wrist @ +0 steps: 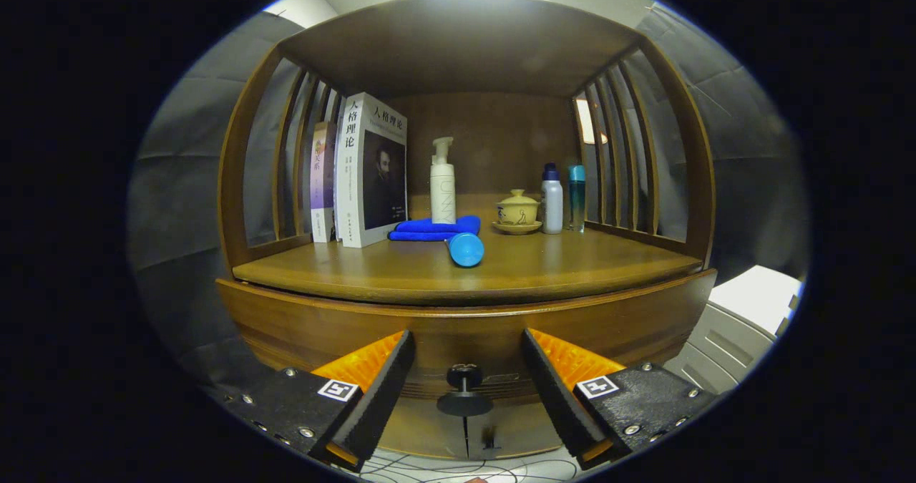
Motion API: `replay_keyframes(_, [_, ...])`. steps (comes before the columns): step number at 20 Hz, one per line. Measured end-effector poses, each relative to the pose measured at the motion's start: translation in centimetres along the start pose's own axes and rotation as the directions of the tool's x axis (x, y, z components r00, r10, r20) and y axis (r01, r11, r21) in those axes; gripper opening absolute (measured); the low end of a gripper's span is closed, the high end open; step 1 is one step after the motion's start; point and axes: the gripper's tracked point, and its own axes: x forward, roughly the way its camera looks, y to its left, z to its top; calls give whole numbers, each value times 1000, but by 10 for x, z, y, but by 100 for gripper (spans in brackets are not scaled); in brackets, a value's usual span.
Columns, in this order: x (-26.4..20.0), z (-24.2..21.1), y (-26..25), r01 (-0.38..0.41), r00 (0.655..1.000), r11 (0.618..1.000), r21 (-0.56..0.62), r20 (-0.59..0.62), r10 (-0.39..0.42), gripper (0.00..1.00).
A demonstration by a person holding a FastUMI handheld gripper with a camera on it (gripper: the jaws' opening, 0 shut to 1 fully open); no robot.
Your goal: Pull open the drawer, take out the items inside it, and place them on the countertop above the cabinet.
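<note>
two fingers of the tool (465, 379) stand wide apart, one on each side of the small dark knob (464, 377) on the drawer (458, 325) front, and neither touches it. the drawer looks closed, so whatever lies inside is hidden and the pull is not yet made.

above the knob runs the tabletop (544, 268), and it is already busy. a blue tube (465, 248) lies near its front edge, straight above the knob. behind the tube sit a folded blue cloth (429, 229) and a white pump bottle (443, 181). to the left of the knob's line stand books (368, 168); to the right, a lidded cup on a saucer (517, 211) and two slim bottles (552, 198) (576, 197).

the knob is small and round, so if the fingers close off centre they may slip off it when the pull begins. a sharp tug could shake the cabinet, and the tube, lying on its side so close to the edge, looks likely to roll off. free room for the drawer's items is mostly at the front right of the tabletop.
</note>
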Motion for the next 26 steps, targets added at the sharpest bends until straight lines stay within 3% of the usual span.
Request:
replay_keyframes(7, [2, 3, 1, -2, 1000, 1000, 2, -11, 2, 94])
replay_keyframes(14, [-60, 123, -5, -34, 996, 998, -53, 78, 38, 94])
replay_keyframes(18, [-101, 186, -17, -3, 997, 996, -85, 81, 10, 94])
replay_keyframes(22, [-151, 219, -4, -60, 993, 998, 14, 99, 59, 94])
replay_keyframes(24, [-175, 220, -3, -84, 990, 996, 11, 117, 82, 94])
replay_keyframes(26, [-194, 220, -7, -61, 988, 997, -37, 140, 65, 94])
